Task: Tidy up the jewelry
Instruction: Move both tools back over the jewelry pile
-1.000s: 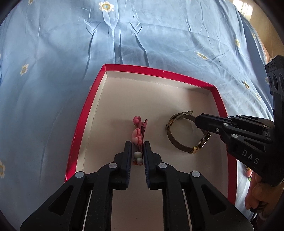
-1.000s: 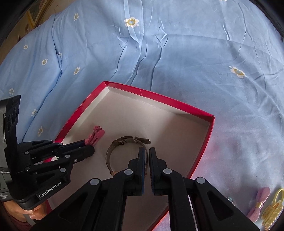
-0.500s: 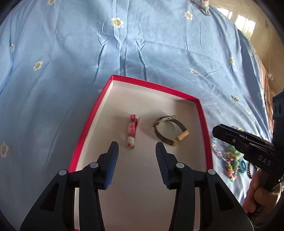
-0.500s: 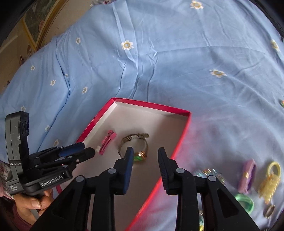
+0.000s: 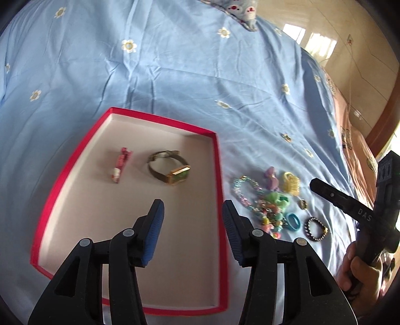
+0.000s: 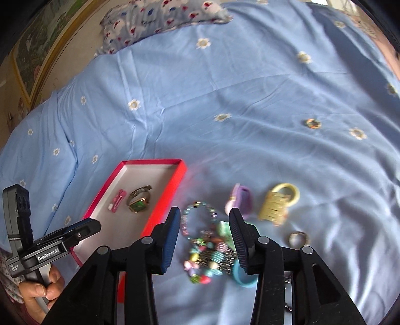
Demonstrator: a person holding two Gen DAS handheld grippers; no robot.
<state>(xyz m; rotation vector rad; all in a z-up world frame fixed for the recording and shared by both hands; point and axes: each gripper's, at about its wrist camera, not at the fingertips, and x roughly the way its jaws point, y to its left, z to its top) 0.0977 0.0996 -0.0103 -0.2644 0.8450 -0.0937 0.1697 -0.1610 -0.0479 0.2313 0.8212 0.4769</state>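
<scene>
A red-rimmed box point(image 5: 217, 175) point(image 6: 183, 172) lies on the bed with a pink hair clip point(image 5: 120, 165) point(image 6: 116, 201) and a gold watch point(image 5: 170, 167) point(image 6: 138, 200) resting on its floor. My left gripper point(image 5: 192, 210) hovers over the box's near half, jaws opening, nothing between them. Right of the box is a heap of jewelry: a beaded bracelet point(image 5: 243, 190) point(image 6: 197, 217), a purple clip point(image 6: 240, 200), a yellow claw clip point(image 6: 278, 203), a ring point(image 6: 298, 238) and a blue ring point(image 6: 243, 275). My right gripper point(image 6: 205, 217) hangs above this heap, jaws opening and empty.
A blue flowered sheet point(image 6: 225, 87) covers the bed. A patterned pillow point(image 6: 162, 22) lies at its far edge. One small round piece point(image 6: 311, 123) sits alone farther back on the sheet. A dark bead bracelet point(image 5: 316, 228) lies near the hand holding the right gripper. Wooden floor point(image 5: 350, 50) shows beyond the bed.
Both grippers were shut, the left on the pink clip, the right at the watch. Both have opened and drawn back and up; the right has swung over the heap.
</scene>
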